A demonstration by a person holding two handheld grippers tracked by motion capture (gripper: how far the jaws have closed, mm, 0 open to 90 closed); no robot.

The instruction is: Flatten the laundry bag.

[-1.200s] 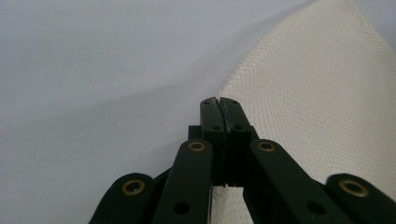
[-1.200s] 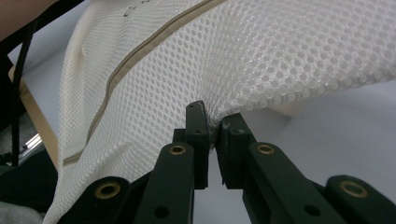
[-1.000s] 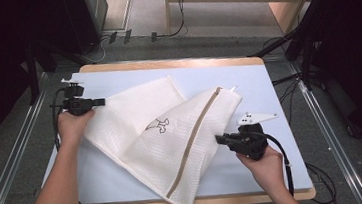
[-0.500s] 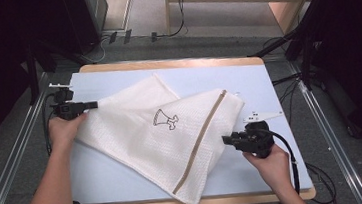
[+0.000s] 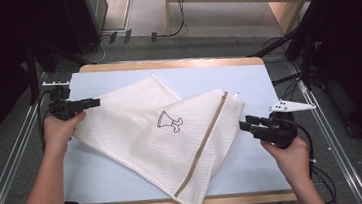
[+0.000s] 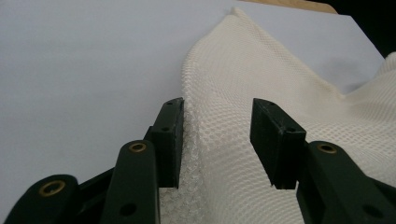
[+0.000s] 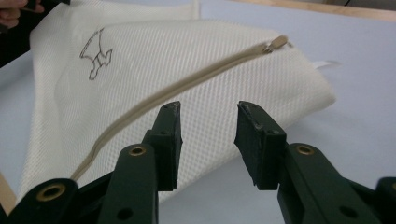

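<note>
A white mesh laundry bag (image 5: 162,134) lies folded over on the pale blue table mat (image 5: 207,82), with a beige zipper (image 5: 203,145) and a small black drawing (image 5: 169,121) on top. My left gripper (image 5: 91,103) is at the bag's left corner. Its jaws have just been opening, and in the left gripper view (image 6: 217,105) the mesh (image 6: 261,84) lies loose between the parted pads. My right gripper (image 5: 245,124) sits just off the bag's right edge. Its jaws have also just been opening (image 7: 208,109), with nothing pinched; the bag (image 7: 187,56) and zipper (image 7: 187,88) lie beyond them.
The mat covers a wooden table whose rim (image 5: 165,63) shows at the back. Metal rails (image 5: 9,163) run along both sides, and cables (image 5: 321,169) trail at the right. Dark equipment (image 5: 22,37) stands at the back left.
Both grippers have opened and let go of the bag, which has settled flatter and wider on the mat. The right gripper has drawn back to the right, off the bag's edge.
</note>
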